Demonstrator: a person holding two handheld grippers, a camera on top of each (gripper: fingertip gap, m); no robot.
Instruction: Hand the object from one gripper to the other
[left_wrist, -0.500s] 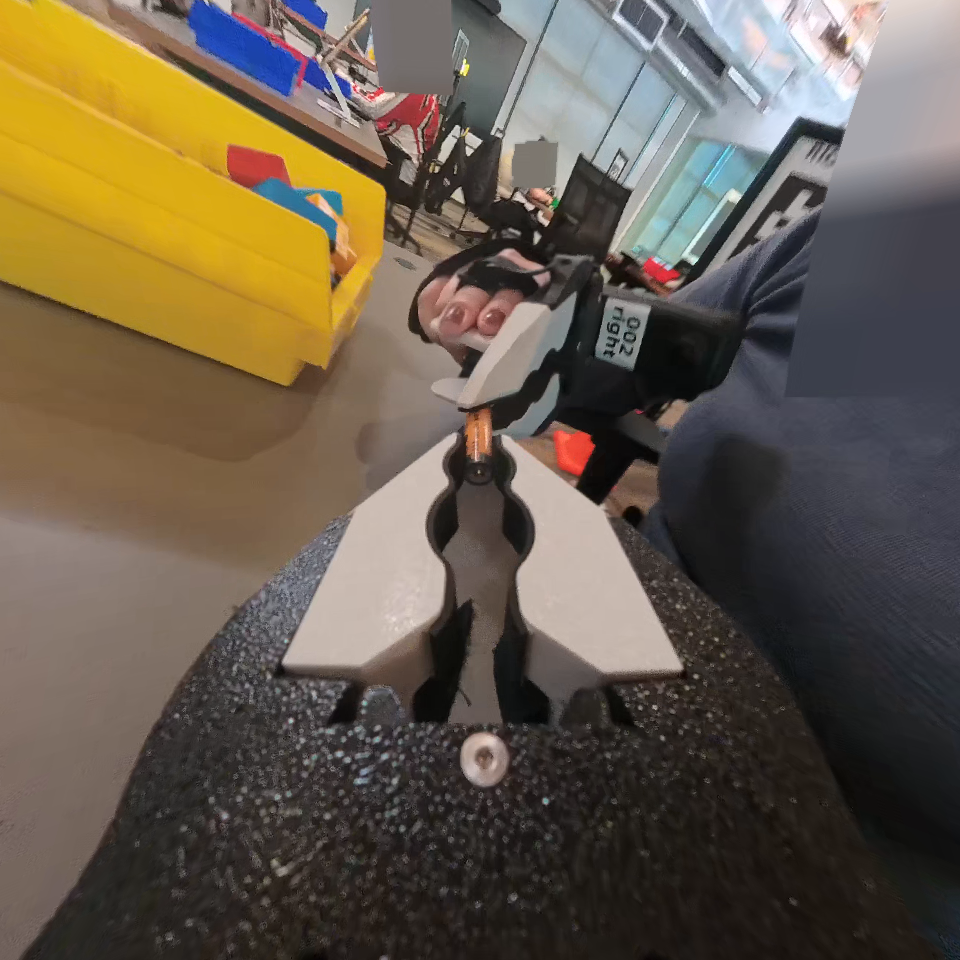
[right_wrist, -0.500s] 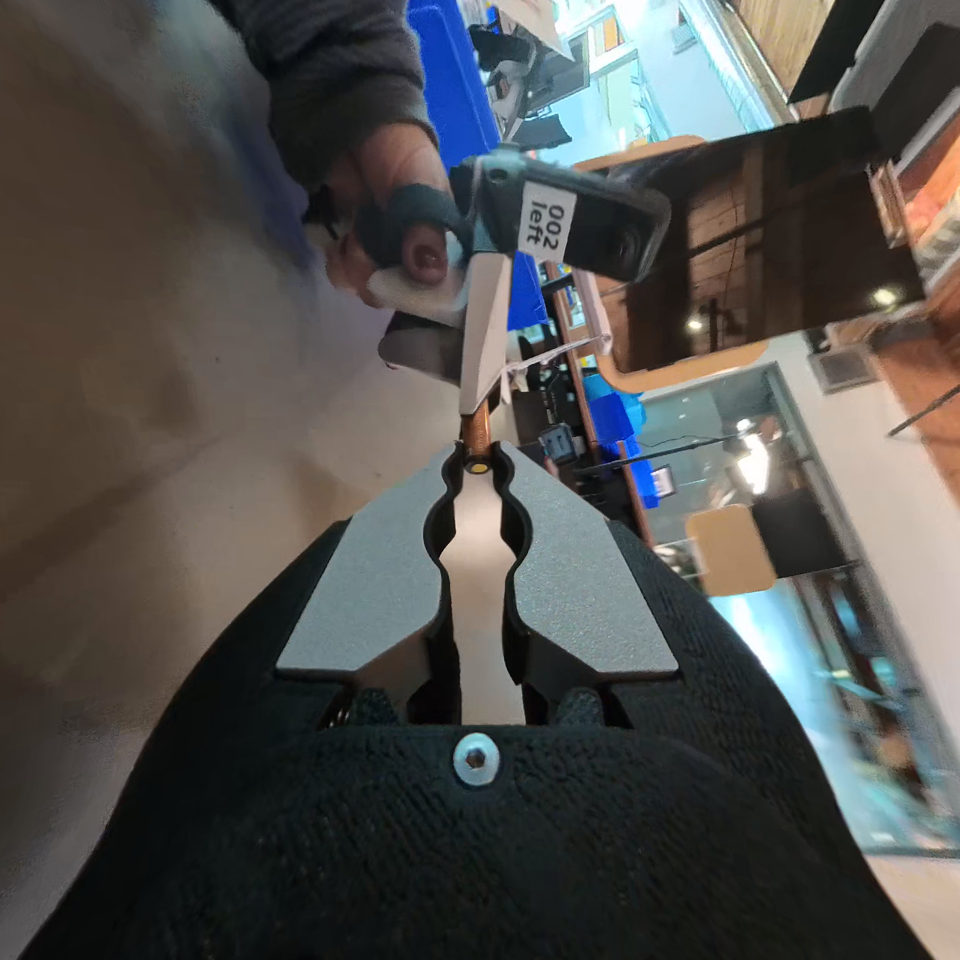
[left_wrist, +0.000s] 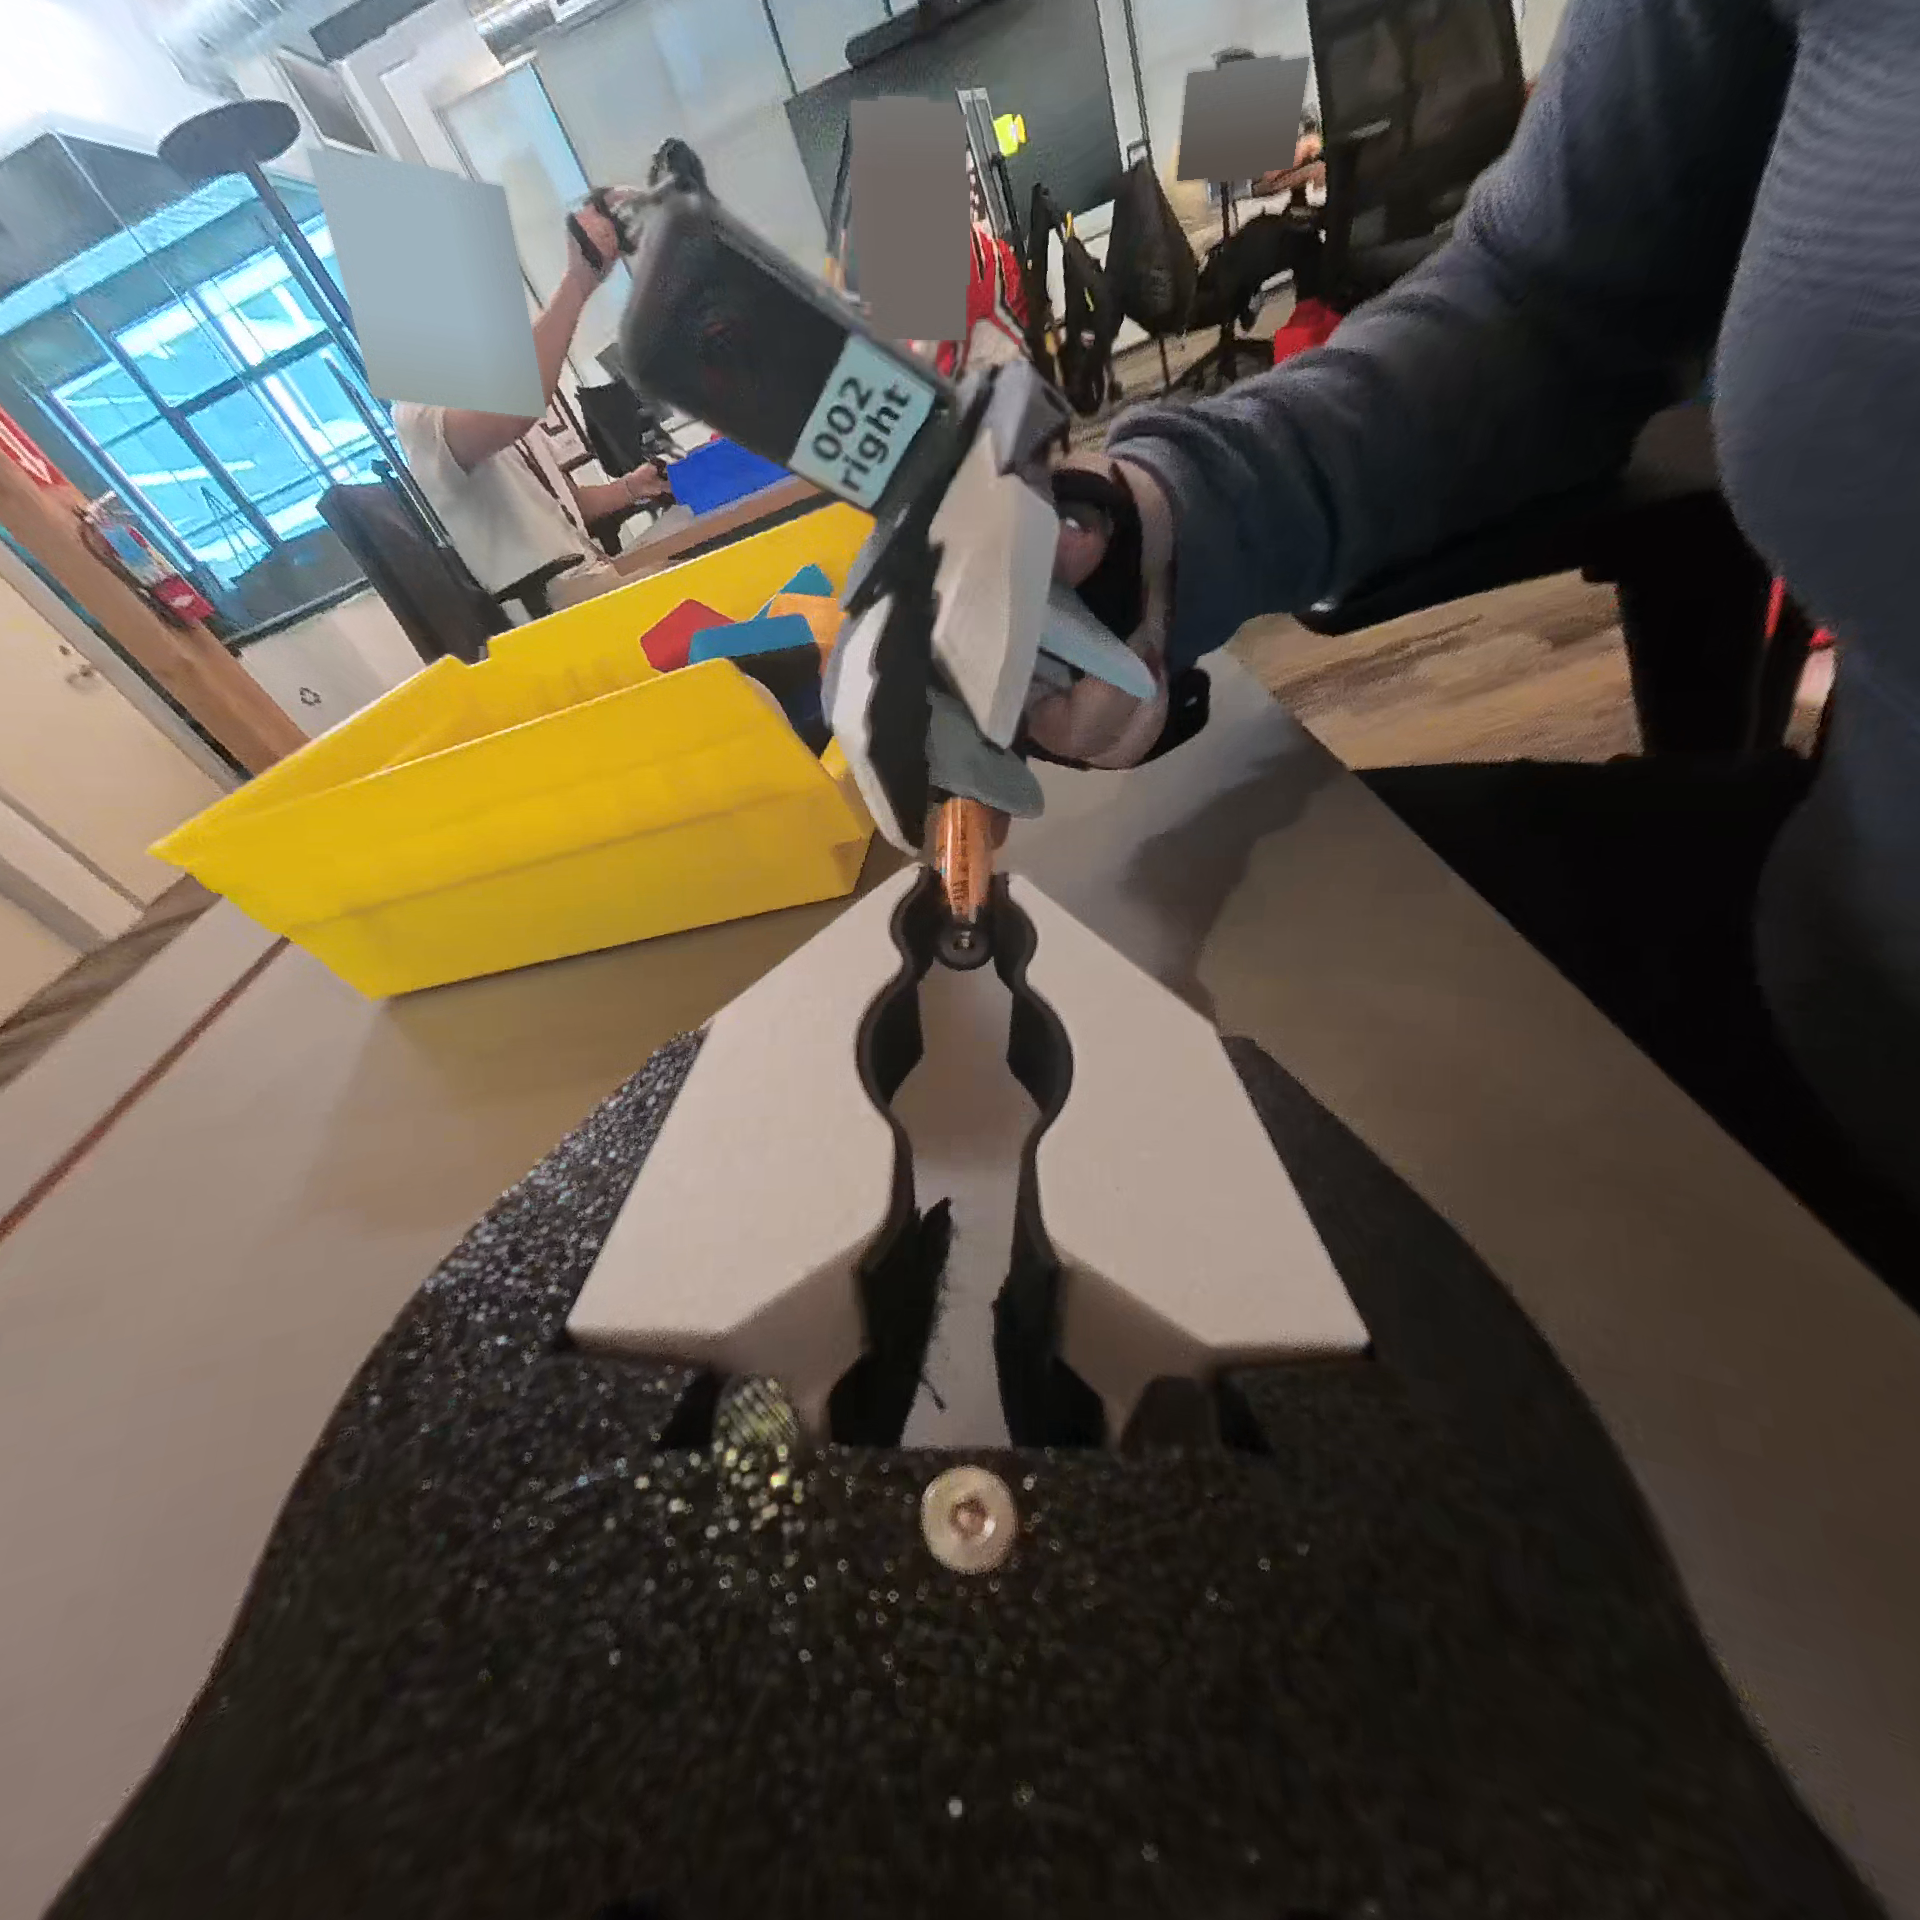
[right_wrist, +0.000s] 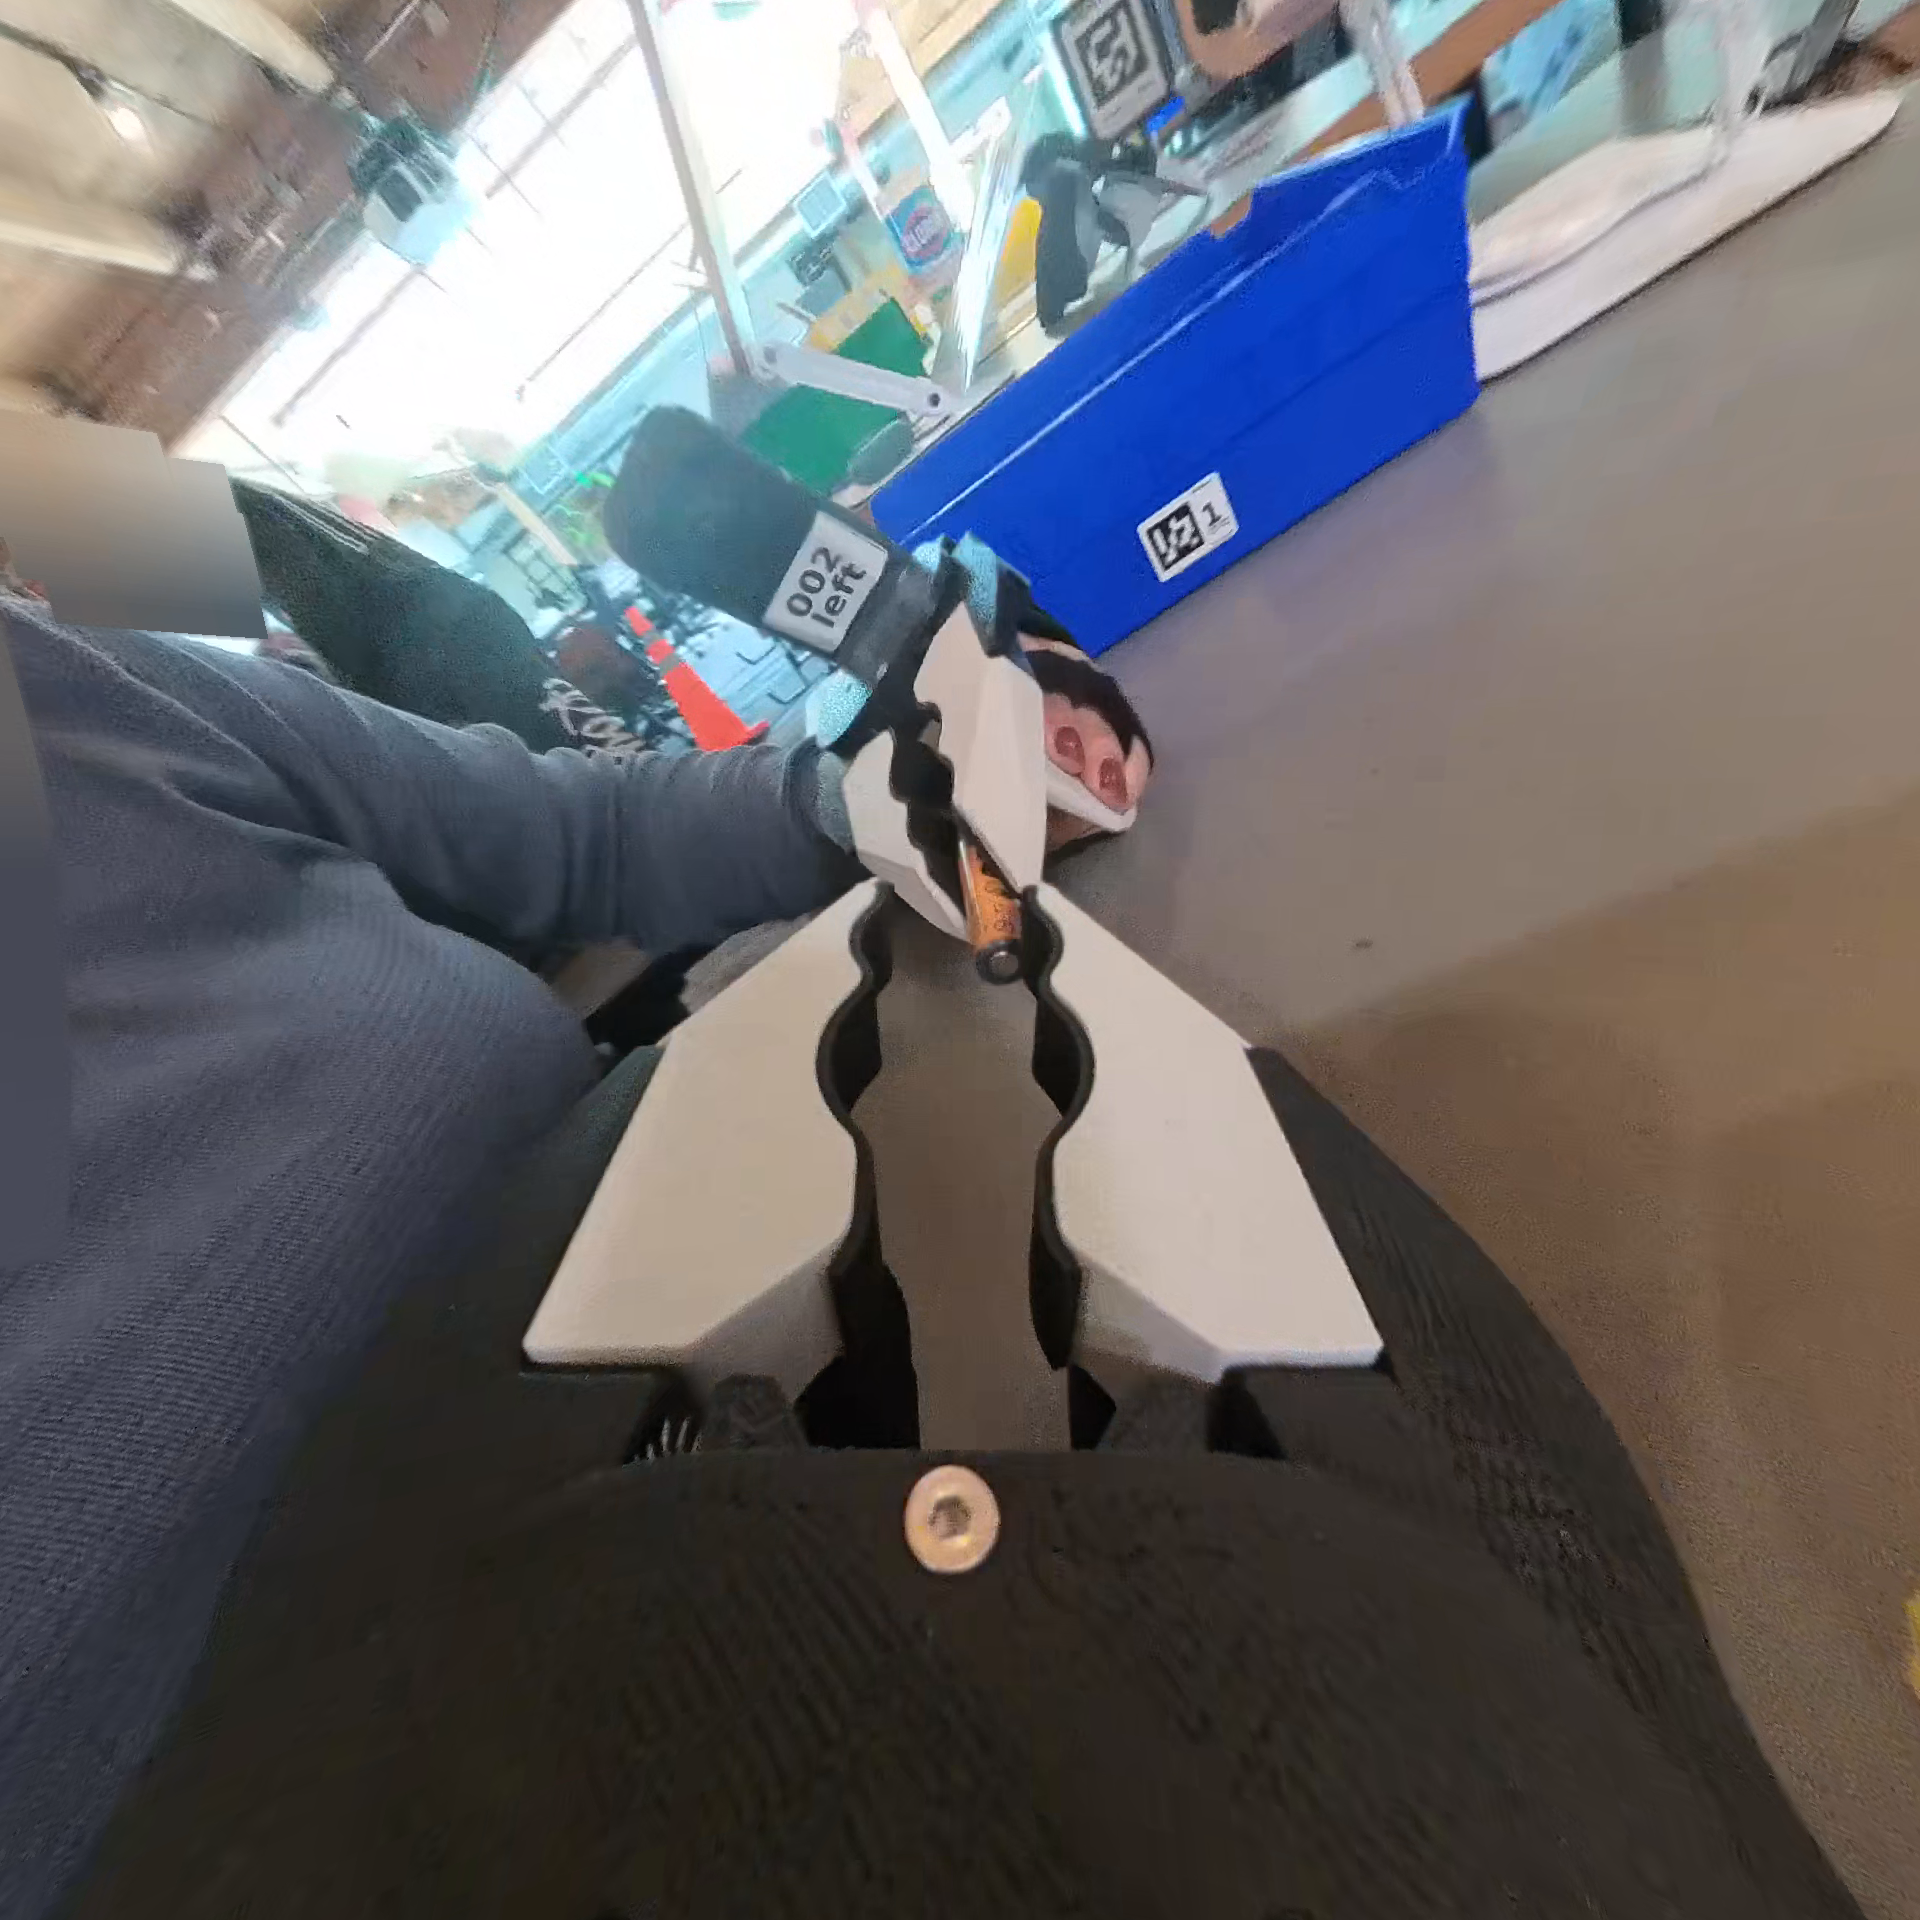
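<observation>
L tongs (left_wrist: 961, 906) are pinching the battery (left_wrist: 961, 860), a small copper-and-black cell, right at the fingertips. Its dark end pokes back toward my cam and the rest sticks out fwd and up. R tongs (right_wrist: 956, 909) are spread: the gap btwn their tips is wider than the battery, which sits inside that gap and leans against the inner edge of the right-side finger. Can't tell if the other finger touches it.

From the left wrist view the R tongs come down from above, tilted, with their grey fingers either side of the battery's far end. My right hand (left_wrist: 1112, 644) is wrapped round the handle, in a dark blue sleeve (left_wrist: 1351, 436). From the right wrist view the L tongs angle in from upper left w/ my left hand (right_wrist: 1091, 758) behind them.

Both pairs meet tip to tip above the tan table (left_wrist: 260, 1143); the battery is off the surface. Yellow bin (left_wrist: 520, 831) w/ red, blue and orange pieces sits on the table past the L tongs. Blue bin (right_wrist: 1247, 416) w/ a small white sticker sits on the table beyond the R tongs.
</observation>
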